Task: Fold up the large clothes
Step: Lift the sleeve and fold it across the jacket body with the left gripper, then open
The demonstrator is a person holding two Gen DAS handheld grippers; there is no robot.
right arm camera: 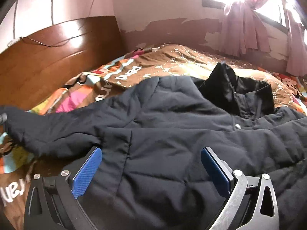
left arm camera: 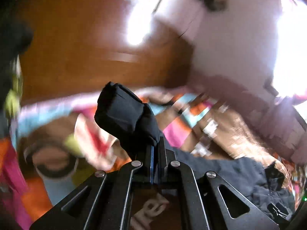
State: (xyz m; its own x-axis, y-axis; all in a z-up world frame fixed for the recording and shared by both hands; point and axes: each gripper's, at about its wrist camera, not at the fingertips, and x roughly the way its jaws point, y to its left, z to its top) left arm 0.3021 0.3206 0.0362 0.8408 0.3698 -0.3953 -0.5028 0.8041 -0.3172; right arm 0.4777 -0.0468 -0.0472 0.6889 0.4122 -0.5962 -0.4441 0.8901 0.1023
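Observation:
A dark navy padded jacket (right arm camera: pixel 163 118) lies spread on the bed, collar (right arm camera: pixel 236 88) toward the far right, one sleeve (right arm camera: pixel 38 134) stretched out to the left. My right gripper (right arm camera: pixel 151 153) is open just above the jacket's body, blue pads (right arm camera: pixel 87 172) on either side of the quilted fabric. My left gripper (left arm camera: pixel 154 147) is shut on the sleeve cuff (left arm camera: pixel 124 113), which sticks up past the fingers. The left wrist view is strongly motion-blurred. More of the jacket (left arm camera: pixel 239 176) shows there at lower right.
The bed carries a colourful patterned brown quilt (right arm camera: pixel 172 65). A wooden headboard (right arm camera: pixel 48 57) stands at the left, a pink wall and window with pink curtains (right arm camera: pixel 245 25) at the back right.

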